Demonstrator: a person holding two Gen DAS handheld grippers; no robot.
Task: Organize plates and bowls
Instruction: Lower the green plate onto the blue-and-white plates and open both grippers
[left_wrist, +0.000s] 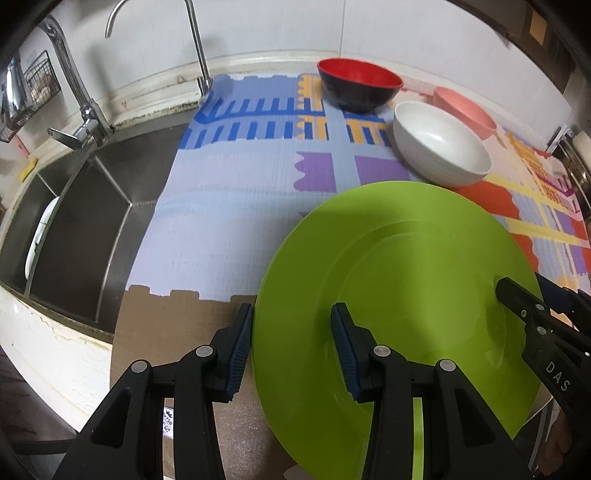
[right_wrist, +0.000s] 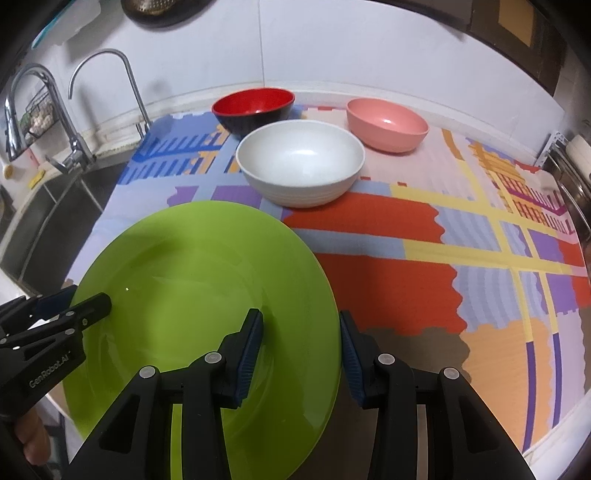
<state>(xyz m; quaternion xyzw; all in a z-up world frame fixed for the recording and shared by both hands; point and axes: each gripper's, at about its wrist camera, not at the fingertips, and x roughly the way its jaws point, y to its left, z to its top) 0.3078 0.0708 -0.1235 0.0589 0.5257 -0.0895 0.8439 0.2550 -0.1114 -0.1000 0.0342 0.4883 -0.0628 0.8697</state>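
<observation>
While tilted steeply down, left gripper (left_wrist: 291, 347), right gripper (right_wrist: 301, 350), astride green plate (left_wrist: 399, 295) rims

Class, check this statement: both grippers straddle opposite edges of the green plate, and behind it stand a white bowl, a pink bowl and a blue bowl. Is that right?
Not quite. The third bowl is red inside and black outside, not blue, as the right wrist view shows. The rest holds.

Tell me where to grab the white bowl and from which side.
Take the white bowl by its rim, from above on the near side. It stands upright and open, so one finger can go inside the wall and one outside. The red bowl sits close behind it, and the green plate lies just in front, so come down steeply.
</observation>
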